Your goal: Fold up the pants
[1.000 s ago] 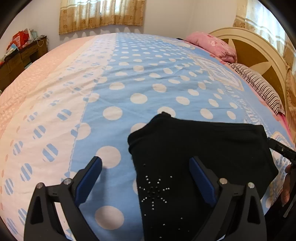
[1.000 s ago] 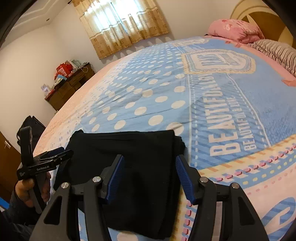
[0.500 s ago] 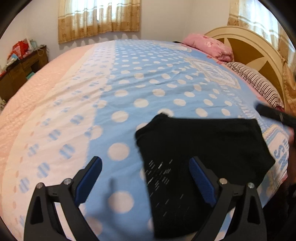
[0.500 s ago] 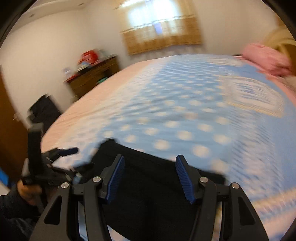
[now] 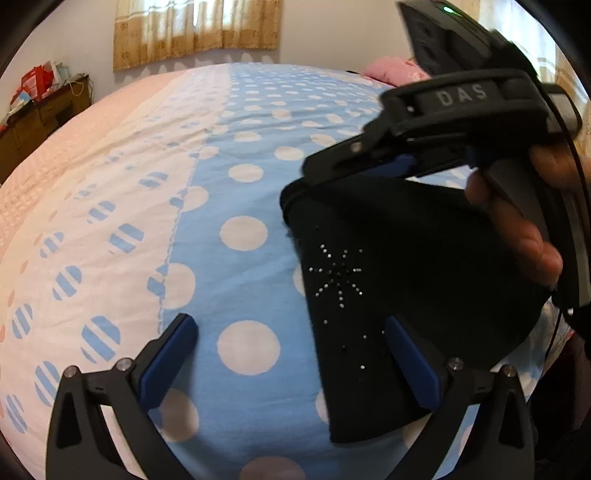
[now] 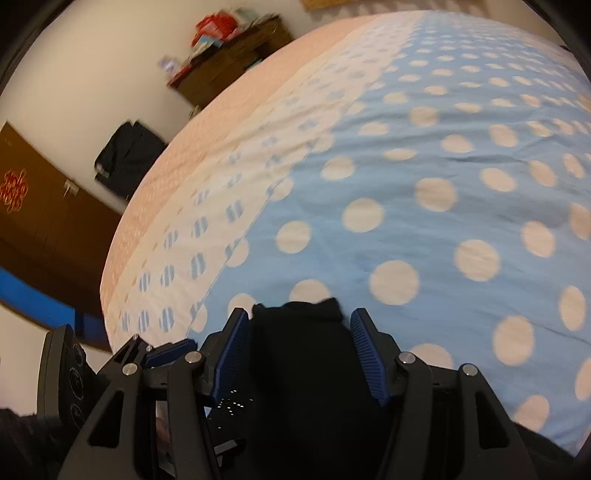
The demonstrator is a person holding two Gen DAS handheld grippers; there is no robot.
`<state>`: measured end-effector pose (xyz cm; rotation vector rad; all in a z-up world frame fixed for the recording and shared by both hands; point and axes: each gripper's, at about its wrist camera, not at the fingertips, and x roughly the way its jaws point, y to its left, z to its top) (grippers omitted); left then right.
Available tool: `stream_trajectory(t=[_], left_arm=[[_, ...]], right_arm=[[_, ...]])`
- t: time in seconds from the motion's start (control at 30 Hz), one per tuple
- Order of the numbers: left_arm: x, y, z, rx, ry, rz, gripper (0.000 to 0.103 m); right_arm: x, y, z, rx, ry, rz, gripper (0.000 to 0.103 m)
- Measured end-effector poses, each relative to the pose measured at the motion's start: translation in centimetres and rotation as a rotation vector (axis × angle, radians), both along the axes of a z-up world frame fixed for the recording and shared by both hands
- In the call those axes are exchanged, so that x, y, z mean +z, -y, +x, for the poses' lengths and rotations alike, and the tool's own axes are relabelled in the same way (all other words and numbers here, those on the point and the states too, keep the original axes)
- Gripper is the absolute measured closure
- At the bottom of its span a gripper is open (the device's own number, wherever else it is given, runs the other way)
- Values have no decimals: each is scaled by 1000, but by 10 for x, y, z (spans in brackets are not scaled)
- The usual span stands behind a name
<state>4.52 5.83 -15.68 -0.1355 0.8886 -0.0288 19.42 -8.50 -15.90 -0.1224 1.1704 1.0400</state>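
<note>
The folded black pants, with a rhinestone star on them, lie on the blue polka-dot bedspread near the bed's front edge. My left gripper is open; its right finger sits over the pants' near edge, its left finger over bare bedspread. My right gripper is open and low over the pants, which lie between its blue pads. In the left wrist view the right gripper reaches in from the right over the pants' far edge.
A pink pillow lies at the head of the bed. A wooden dresser with red items stands by the wall, a dark bag on the floor beside it. Curtains hang behind.
My right gripper has swung left across the pants and dropped low onto them, now large in the left wrist view. The left gripper has shifted slightly closer.
</note>
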Motion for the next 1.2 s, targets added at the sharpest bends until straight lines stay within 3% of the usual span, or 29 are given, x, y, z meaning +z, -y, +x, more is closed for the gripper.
stream_trajectory(t=[0.07,0.13,0.23,0.4,0.57,0.73,0.77,0.83,0.9,1.07,1.2], left_arm=[[0,0,1,-1,0,-2,0],[-1,0,1,-4,0,4,0],[-1,1,-3,-6,0,5,0],[-3,1,-4,-1,7,5,0],[-3,4,-7,-2,10,11,0],[-2,2,-8,-2,8,-5,0],[-1,1,-8,1,4,-15,0],[1,-2,-8,12,2,-33,0],[2,-7,-8,41,4,-49,0],[3,-18,-9,107,9,-48,0],[1,-13,-10,106,4,-36,0]], right_arm=[[-1,-9,-4,40,11,-35,44],[-1,-17,-8,80,5,-72,65],[6,-19,-11,101,17,-66,81],[23,-8,-5,16,49,4,91],[-9,-17,3,-19,64,-75,92],[-11,-14,5,-37,82,-54,90],[-8,-12,5,-39,91,-46,86],[4,-1,4,-56,104,4,62],[21,12,-1,-80,147,45,54],[44,37,-32,-31,155,129,54],[16,38,-54,18,124,29,54]])
